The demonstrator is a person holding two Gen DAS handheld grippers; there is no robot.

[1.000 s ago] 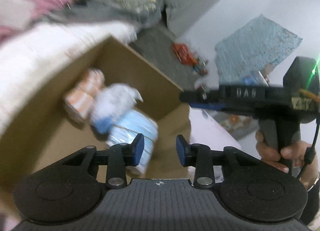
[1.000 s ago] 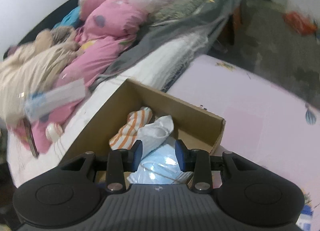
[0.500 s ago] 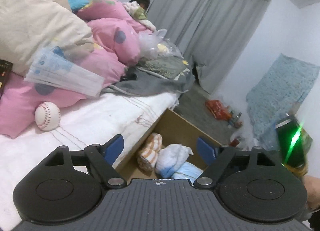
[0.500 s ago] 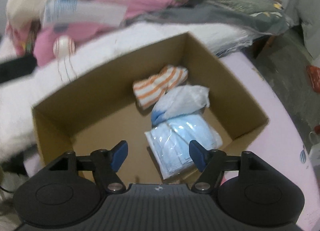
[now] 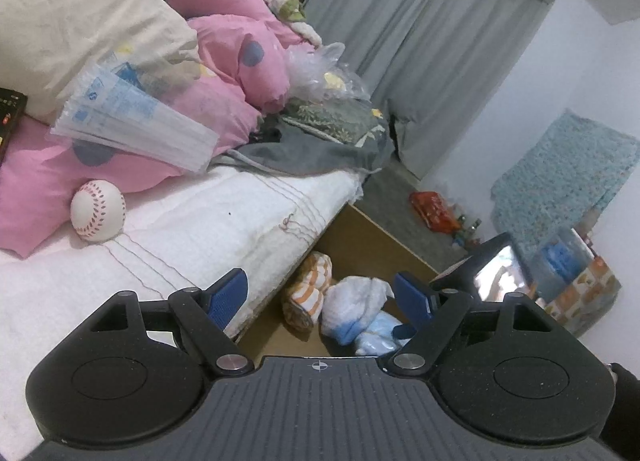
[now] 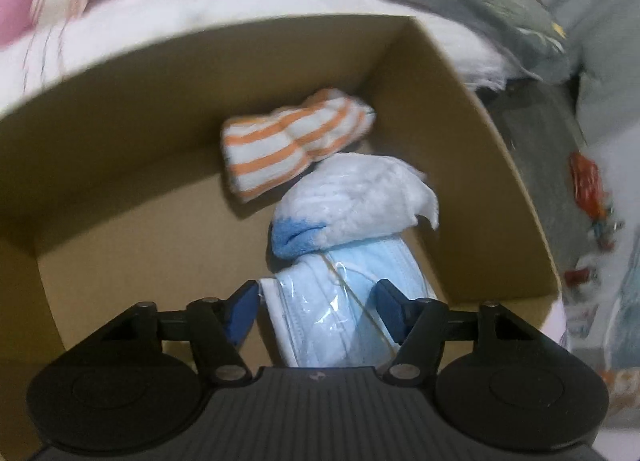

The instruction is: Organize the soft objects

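Pack of blue face masks (image 6: 344, 301) lies in cardboard box (image 6: 472, 165), between right gripper (image 6: 316, 307) jaws just closing, contact unclear; left gripper (image 5: 322, 297) wide, empty.

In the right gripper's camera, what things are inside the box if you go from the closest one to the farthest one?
Pack of blue face masks nearest, lying between the right gripper fingers, then white and blue sock bundle, then orange striped sock bundle by the far wall of the cardboard box.
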